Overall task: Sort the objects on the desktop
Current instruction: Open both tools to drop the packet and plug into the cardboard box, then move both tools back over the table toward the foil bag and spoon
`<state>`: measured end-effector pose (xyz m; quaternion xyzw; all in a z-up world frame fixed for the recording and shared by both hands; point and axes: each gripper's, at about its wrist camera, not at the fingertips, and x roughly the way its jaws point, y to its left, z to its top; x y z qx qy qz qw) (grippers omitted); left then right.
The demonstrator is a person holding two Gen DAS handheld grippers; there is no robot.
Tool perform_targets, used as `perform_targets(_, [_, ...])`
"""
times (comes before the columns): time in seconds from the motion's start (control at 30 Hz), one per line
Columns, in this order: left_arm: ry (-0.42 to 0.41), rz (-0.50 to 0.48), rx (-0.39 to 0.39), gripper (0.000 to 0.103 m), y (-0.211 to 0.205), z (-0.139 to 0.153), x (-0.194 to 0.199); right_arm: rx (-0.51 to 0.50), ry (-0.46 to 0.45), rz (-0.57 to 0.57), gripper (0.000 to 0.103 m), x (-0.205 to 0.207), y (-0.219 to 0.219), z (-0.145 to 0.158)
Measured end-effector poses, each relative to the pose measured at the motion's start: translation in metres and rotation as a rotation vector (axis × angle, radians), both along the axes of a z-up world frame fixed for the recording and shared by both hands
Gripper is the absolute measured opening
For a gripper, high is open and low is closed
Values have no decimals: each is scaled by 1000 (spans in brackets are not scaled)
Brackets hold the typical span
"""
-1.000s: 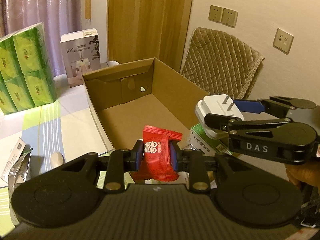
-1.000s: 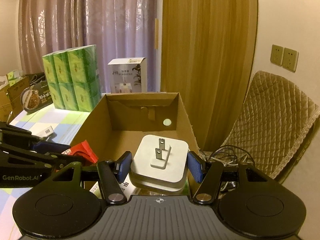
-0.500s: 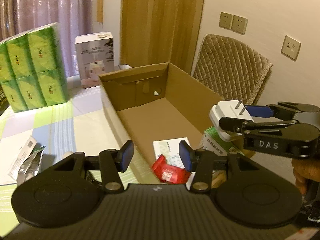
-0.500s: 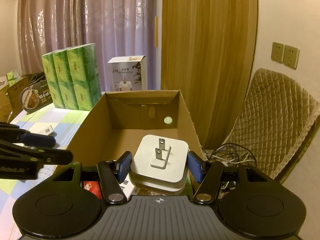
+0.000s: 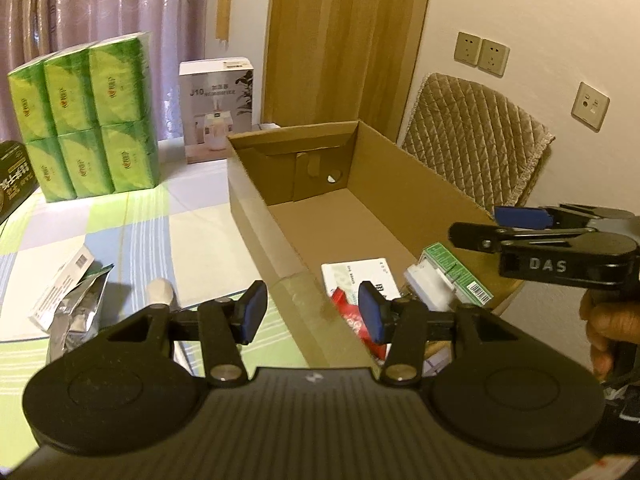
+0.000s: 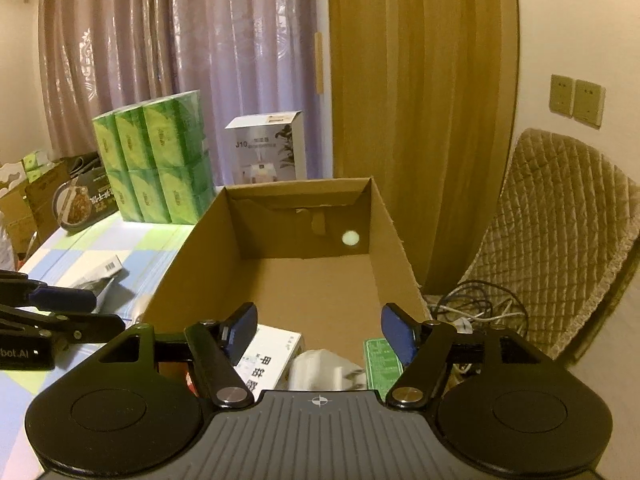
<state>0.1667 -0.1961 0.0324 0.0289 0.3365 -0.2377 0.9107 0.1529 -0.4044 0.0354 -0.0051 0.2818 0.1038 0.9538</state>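
cardboard box [image 5: 400, 168] sits open-topped on the desk [image 5: 192, 224], and at its near end lie a red candy packet [image 5: 350, 312], a white plug adapter [image 6: 324, 372], a white leaflet box [image 6: 268, 356] and a green carton [image 5: 456, 276]. the left hand-held gripper [image 5: 312, 310] hangs over the box's near left wall with its blue pads apart and nothing between them. the right hand-held gripper [image 6: 320, 330] hangs above the box's near end, its jaws just opened wider and empty, the blurred adapter below them inside the box.
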Motion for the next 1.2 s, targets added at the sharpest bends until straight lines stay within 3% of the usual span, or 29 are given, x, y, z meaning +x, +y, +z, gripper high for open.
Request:
perform_targets(0.33, [27,39,-4,46,25,-7,-20,30,7,-9,76,-37,9,0])
perform_targets(0.47, [26,57,4,50,38,-7,-33,33,9,7,79,-51,23,2])
perform_targets(0.83, [21,152,46,51,100,-3,-56,23,9,80,83,-80,63,10])
perform_targets(1.2, [45,264,16,52,165,-2,-79,30,29,182,84,-101,112,10])
